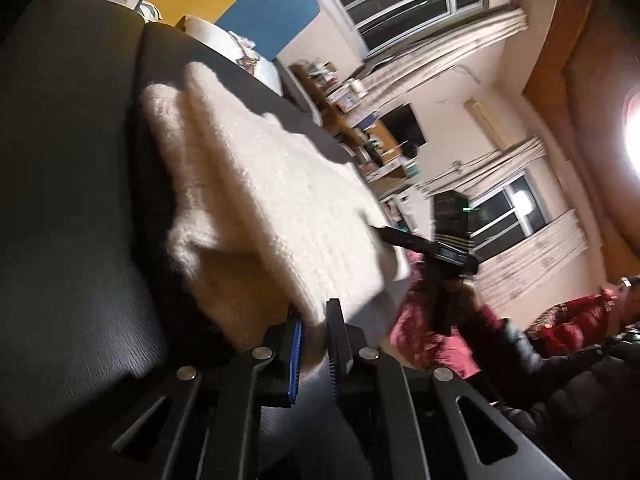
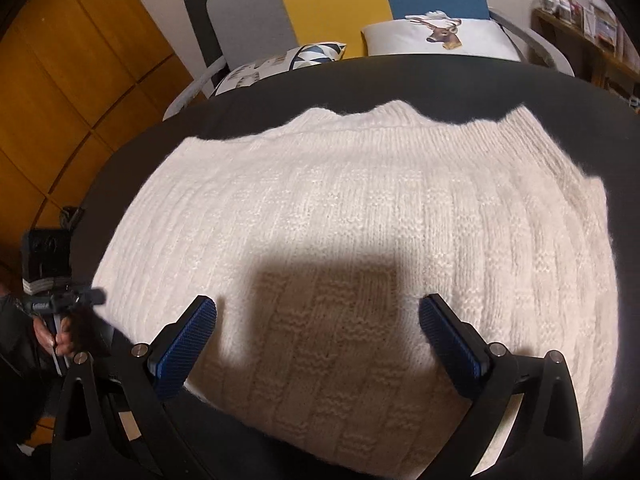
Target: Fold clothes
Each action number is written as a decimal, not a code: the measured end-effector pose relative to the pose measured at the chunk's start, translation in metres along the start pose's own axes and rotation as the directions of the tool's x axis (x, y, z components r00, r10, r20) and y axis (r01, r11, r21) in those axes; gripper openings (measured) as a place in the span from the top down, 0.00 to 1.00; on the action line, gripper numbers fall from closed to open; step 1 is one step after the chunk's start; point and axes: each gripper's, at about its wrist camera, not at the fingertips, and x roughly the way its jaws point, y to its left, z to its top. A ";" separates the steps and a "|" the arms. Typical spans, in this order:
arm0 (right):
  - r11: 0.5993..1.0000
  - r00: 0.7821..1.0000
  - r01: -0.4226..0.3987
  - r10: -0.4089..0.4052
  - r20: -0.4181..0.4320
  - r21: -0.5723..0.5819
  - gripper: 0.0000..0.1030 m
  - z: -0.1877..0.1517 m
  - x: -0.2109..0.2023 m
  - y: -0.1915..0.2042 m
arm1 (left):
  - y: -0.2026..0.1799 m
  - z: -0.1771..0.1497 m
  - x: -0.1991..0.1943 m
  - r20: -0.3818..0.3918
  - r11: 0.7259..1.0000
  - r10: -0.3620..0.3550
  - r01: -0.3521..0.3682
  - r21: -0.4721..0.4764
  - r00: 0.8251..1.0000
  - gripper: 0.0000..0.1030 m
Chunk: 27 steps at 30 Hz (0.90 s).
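Sweater [image 2: 352, 240], white knit, lies on the black surface [image 2: 480, 80]; left tongs [image 1: 314, 336] pinch its edge; right tongs [image 2: 318, 320] spread above it.

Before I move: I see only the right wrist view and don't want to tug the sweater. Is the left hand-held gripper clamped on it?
Observer: Yes. The left hand-held gripper pinches the sweater at its near edge.
Operator: Does that edge lie flat?
Observer: No. It is raised off the black surface, with shadow beneath it.
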 end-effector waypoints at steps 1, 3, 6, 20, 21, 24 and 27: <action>1.000 1.000 -0.007 0.007 0.008 0.010 0.00 -0.001 0.000 -0.002 | 0.003 -0.001 0.002 -0.007 0.999 0.039 -0.039 -0.016 0.999 0.76; 1.000 1.000 -0.022 0.021 0.021 0.016 0.00 -0.002 0.000 -0.005 | 0.012 0.001 0.006 -0.014 0.996 0.055 -0.055 -0.066 0.998 0.75; 0.999 0.999 -0.032 0.032 0.016 0.002 0.00 -0.001 0.000 -0.007 | 0.008 0.007 0.008 -0.026 0.996 0.031 -0.033 -0.077 0.999 0.76; 0.986 0.988 0.154 -0.155 -0.010 -0.065 0.00 -0.004 -0.002 -0.001 | -0.007 0.002 0.003 -0.088 0.993 0.105 -0.109 -0.048 0.991 0.78; 0.986 0.989 0.149 -0.149 -0.001 -0.075 0.00 -0.003 -0.005 0.002 | -0.009 0.004 -0.001 -0.071 0.993 0.100 -0.103 -0.049 0.992 0.76; 0.986 0.991 0.134 -0.133 0.025 -0.103 0.00 -0.001 -0.014 0.010 | -0.013 0.018 -0.021 -0.009 0.993 0.111 -0.111 -0.041 0.994 0.73; 0.988 0.995 0.086 -0.080 0.053 -0.128 0.00 0.002 -0.024 0.021 | -0.012 0.048 -0.032 0.070 0.992 0.122 -0.120 -0.044 0.990 0.68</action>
